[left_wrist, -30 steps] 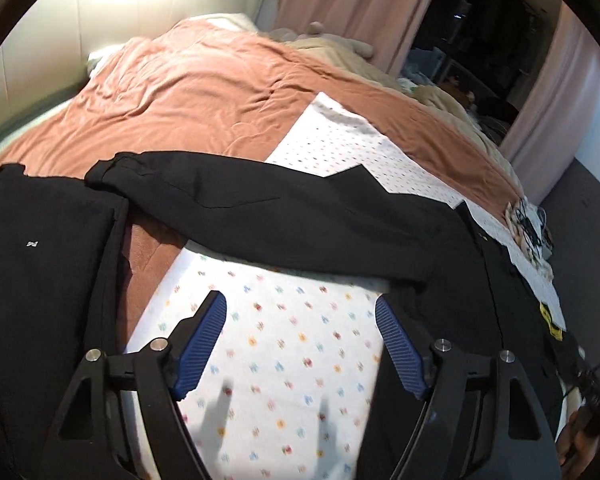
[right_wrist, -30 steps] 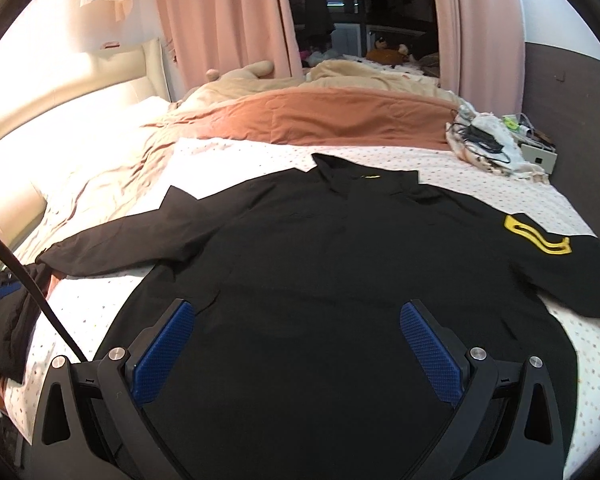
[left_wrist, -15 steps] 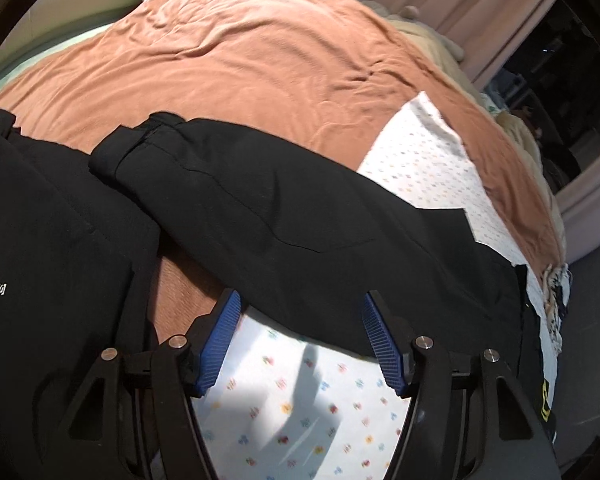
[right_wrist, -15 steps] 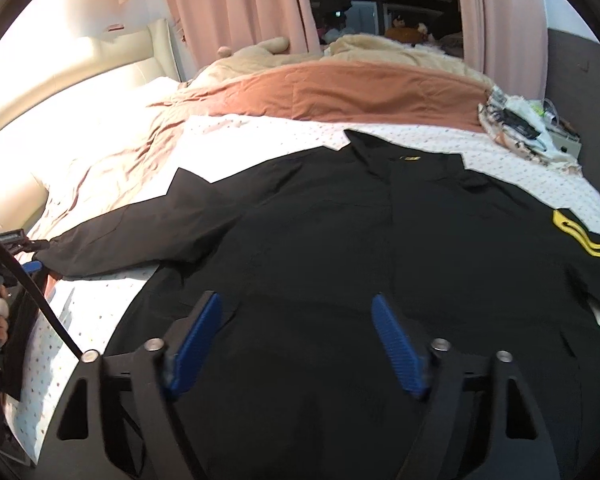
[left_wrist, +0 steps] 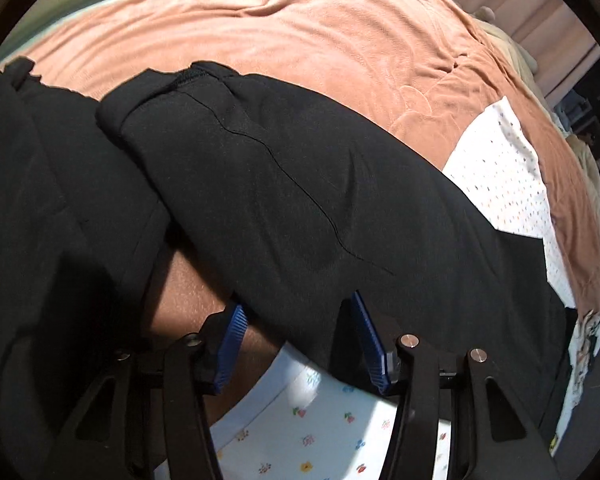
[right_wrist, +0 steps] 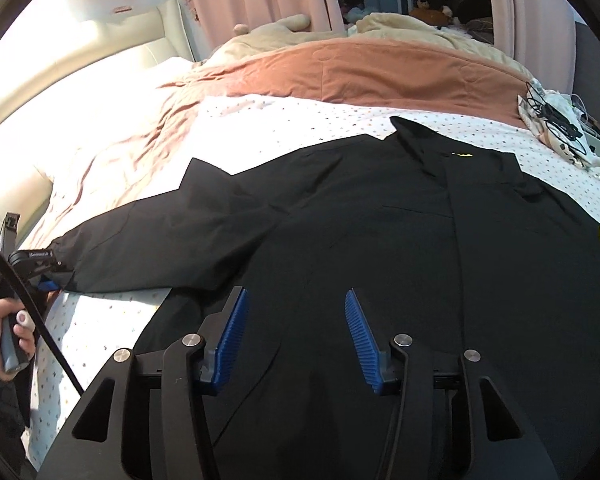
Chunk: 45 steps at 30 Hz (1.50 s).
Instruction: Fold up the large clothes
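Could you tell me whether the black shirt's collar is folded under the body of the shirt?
No, the collar lies exposed at the black shirt's far end.

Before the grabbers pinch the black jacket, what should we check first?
1. Black jacket spread flat on the bed: ok.
2. Sleeve lying straight: ok, though its cuff end overlaps another dark garment.
3. Left gripper at the sleeve's edge, jaws closing: ok, fabric reaches between the fingers.
4. Pads pressing on the sleeve: cannot tell.
5. Right gripper over the jacket's body, jaws closing: not ok, no fabric between the fingers yet.
6. Cable clear of the jacket: ok.
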Each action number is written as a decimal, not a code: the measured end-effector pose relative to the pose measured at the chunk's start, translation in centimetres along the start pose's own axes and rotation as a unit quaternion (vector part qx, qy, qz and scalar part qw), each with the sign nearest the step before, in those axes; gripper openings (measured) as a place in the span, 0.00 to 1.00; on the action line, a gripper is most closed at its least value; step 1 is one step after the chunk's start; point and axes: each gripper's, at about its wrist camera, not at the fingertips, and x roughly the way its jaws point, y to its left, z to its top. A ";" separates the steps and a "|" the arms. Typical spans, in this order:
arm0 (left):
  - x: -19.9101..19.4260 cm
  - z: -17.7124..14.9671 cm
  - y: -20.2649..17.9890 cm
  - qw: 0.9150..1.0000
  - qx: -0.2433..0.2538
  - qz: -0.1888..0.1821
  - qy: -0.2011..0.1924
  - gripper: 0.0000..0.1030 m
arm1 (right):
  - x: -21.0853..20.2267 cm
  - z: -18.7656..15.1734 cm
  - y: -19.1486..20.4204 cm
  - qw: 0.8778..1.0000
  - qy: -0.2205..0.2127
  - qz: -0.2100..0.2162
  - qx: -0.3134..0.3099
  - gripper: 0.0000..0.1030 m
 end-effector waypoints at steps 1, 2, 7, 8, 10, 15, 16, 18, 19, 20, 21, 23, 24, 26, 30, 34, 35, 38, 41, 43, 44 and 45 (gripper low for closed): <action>0.0 0.0 -0.1 1.000 0.005 0.003 0.000 0.51 | 0.3 0.1 0.2 1.000 0.001 0.002 0.000 0.47; 0.3 0.2 -0.1 1.000 0.005 0.008 0.002 0.51 | 0.7 0.1 0.4 1.000 0.003 0.003 -0.001 0.47; 0.5 1.5 -0.3 1.000 -0.001 0.005 -0.015 0.38 | 3.0 0.2 0.4 0.999 0.025 0.004 0.029 0.47; 0.1 1.7 -0.5 1.000 0.005 0.005 -0.023 0.10 | 3.4 0.3 0.2 0.999 0.027 0.009 0.038 0.47; -0.8 2.1 -0.8 0.999 0.007 -0.013 -0.037 0.07 | 3.9 0.6 0.1 0.999 0.027 0.009 0.044 0.42; -5.5 3.4 -2.3 0.994 0.019 -0.069 -0.077 0.04 | 6.8 1.5 0.8 0.998 0.041 0.015 0.047 0.30; -6.8 3.7 -2.8 0.993 0.024 -0.079 -0.086 0.04 | 7.4 1.6 1.1 0.998 0.045 0.014 0.045 0.30; -9.3 3.9 -4.2 0.989 0.042 -0.094 -0.104 0.04 | 9.1 1.9 1.7 0.997 0.056 0.014 0.043 0.30; -10.7 3.9 -4.9 0.987 0.054 -0.103 -0.111 0.04 | 9.7 2.2 1.8 0.997 0.060 0.012 0.043 0.30; -11.9 3.7 -5.2 0.985 0.063 -0.111 -0.117 0.04 | 10.7 2.4 2.1 0.997 0.067 0.007 0.043 0.30; -13.1 3.7 -6.1 0.983 0.073 -0.120 -0.122 0.04 | 11.7 2.6 2.2 0.996 0.076 0.004 0.043 0.30; -15.1 3.5 -7.6 0.978 0.087 -0.140 -0.127 0.04 | 13.4 2.9 2.5 0.994 0.098 0.002 0.039 0.30; -15.9 3.4 -8.5 0.976 0.094 -0.151 -0.129 0.04 | 14.2 2.9 2.6 0.994 0.108 0.000 0.033 0.30; -18.0 2.9 -10.9 0.969 0.117 -0.170 -0.137 0.04 | 14.0 3.2 2.6 0.994 0.106 0.001 0.025 0.30; -20.7 1.5 -15.2 0.955 0.158 -0.208 -0.141 0.04 | 11.3 2.9 0.2 0.991 0.101 0.033 0.078 0.30; -23.9 -0.5 -19.9 0.939 0.199 -0.238 -0.151 0.04 | 7.9 2.6 -2.6 0.992 0.088 0.039 0.085 0.34; -24.6 -1.2 -21.3 0.935 0.209 -0.245 -0.151 0.04 | 6.7 2.4 -3.5 0.992 0.081 0.038 0.091 0.46; -25.9 -3.1 -24.6 0.925 0.233 -0.260 -0.148 0.04 | 3.3 1.9 -6.1 0.993 0.050 0.031 0.107 0.75; -26.5 -5.0 -27.6 0.916 0.257 -0.272 -0.143 0.04 | -0.2 0.6 -9.4 0.990 0.024 0.046 0.132 0.75; -26.7 -6.7 -29.9 0.910 0.275 -0.280 -0.136 0.04 | -2.1 -0.4 -11.4 0.989 0.014 0.045 0.142 0.75; -26.7 -7.4 -30.8 0.907 0.282 -0.282 -0.134 0.04 | -2.9 -1.0 -12.4 0.988 0.012 0.046 0.148 0.75; -26.7 -8.3 -31.9 0.905 0.288 -0.285 -0.131 0.04 | -3.6 -1.6 -13.6 0.987 0.010 0.049 0.155 0.75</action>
